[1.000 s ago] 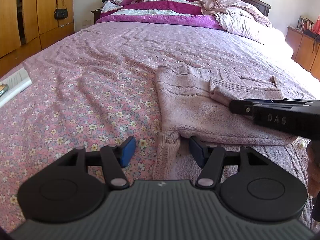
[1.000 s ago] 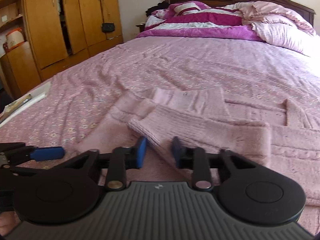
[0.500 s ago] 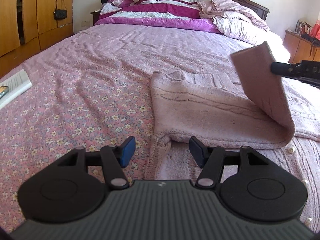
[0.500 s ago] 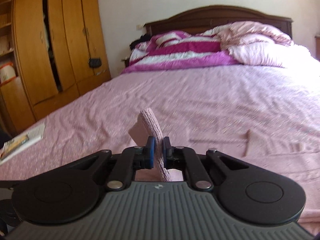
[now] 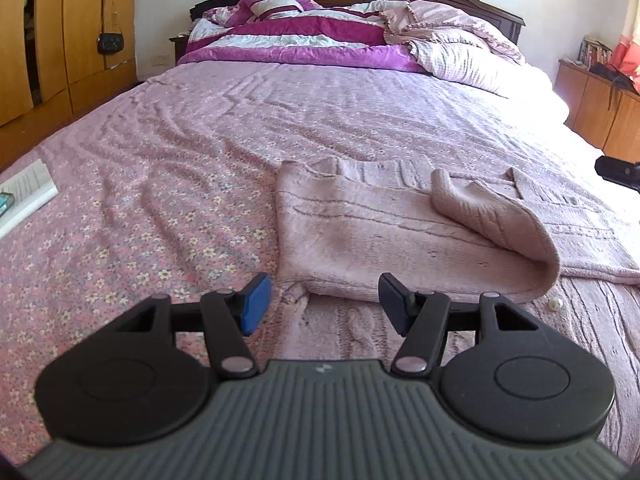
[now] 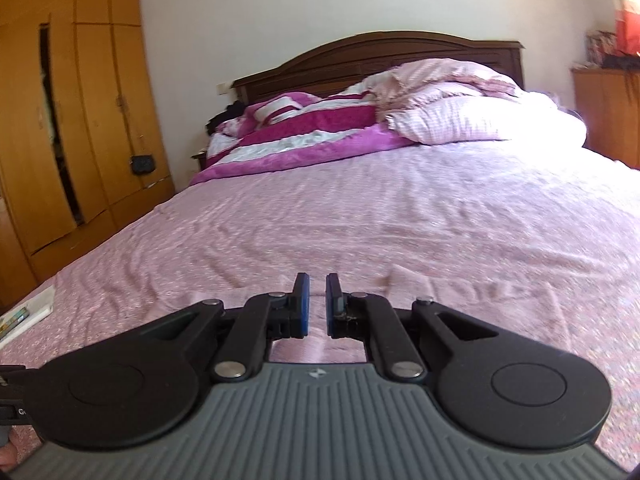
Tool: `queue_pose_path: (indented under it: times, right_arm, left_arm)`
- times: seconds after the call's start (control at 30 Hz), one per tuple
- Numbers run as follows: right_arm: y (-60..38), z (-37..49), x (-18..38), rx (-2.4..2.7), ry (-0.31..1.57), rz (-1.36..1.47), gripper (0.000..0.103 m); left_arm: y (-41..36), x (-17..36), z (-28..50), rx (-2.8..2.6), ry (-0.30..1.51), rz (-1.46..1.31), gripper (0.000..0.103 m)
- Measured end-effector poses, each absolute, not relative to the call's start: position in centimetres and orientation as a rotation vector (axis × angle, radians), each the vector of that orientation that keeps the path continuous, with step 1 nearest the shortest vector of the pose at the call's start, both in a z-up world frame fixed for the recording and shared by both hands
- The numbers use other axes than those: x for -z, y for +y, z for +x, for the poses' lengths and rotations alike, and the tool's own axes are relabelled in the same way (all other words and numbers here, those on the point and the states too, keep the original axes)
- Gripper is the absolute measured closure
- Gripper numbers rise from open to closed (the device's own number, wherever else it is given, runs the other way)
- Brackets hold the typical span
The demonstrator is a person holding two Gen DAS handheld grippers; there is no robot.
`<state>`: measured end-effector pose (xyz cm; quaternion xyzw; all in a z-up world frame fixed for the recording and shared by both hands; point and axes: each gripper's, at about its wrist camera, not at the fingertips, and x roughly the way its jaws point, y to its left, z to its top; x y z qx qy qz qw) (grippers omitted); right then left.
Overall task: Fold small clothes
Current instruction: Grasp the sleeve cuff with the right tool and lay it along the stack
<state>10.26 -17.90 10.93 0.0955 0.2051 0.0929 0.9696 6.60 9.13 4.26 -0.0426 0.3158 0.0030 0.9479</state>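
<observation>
Left wrist view alone shows the pink sweater (image 5: 400,232) between half-open jaws; right jaws are closed, empty.

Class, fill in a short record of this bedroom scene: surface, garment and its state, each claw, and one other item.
surface: bed with floral pink sheet
garment: pink knitted cardigan, lying flat, sleeve flopped across it
left claw: open, at the cardigan's near edge, gripping nothing
right claw: shut, empty
other item: booklet at the bed's left edge
</observation>
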Motion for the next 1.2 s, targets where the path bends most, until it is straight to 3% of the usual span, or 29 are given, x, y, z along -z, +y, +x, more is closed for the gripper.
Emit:
queue_pose_path:
  times: [0.23,0.3,0.37,0.47,0.83,1.03,1.1,1.13,1.2]
  right_arm:
    - [-20.4,10.7,-8.9,-0.217,0.527,0.323,0.092]
    - [-19.8,11.1,-8.7,-0.246,0.550,0.329,0.083]
    - [-19.1,11.6,-8.5,-0.280,0.569,0.339,0.066]
    - [-17.4,12.8,-8.4,-0.331,0.590,0.337,0.054]
    - [-11.4,22.1,-6.4,-0.340,0.787,0.252,0.046]
    - [-10.1,24.1,-5.2,-0.333,0.796,0.230,0.047]
    - [-10.0,24.1,-5.1,-0.338,0.770,0.225,0.063]
    - [-10.0,24.0,-5.3,-0.343,0.752,0.219,0.086]
    - [-10.4,23.5,-5.9,-0.347,0.707,0.215,0.091]
  left_arm:
    - [8.0,-4.4,7.1,0.006,0.644,-0.061,0.041]
    - [7.7,-4.3,7.5,0.010,0.648,-0.064,0.041]
    - [7.6,-4.2,7.8,0.012,0.652,-0.062,0.041]
    - [7.4,-4.0,8.2,0.015,0.658,-0.064,0.041]
    - [7.8,-2.8,8.7,0.019,0.670,-0.065,0.041]
    - [7.8,-2.6,8.6,0.024,0.661,-0.057,0.041]
    - [7.8,-2.6,8.6,0.024,0.660,-0.058,0.041]
    - [7.8,-2.6,8.6,0.025,0.660,-0.060,0.041]
    - [7.8,-2.6,8.6,0.026,0.660,-0.064,0.041]
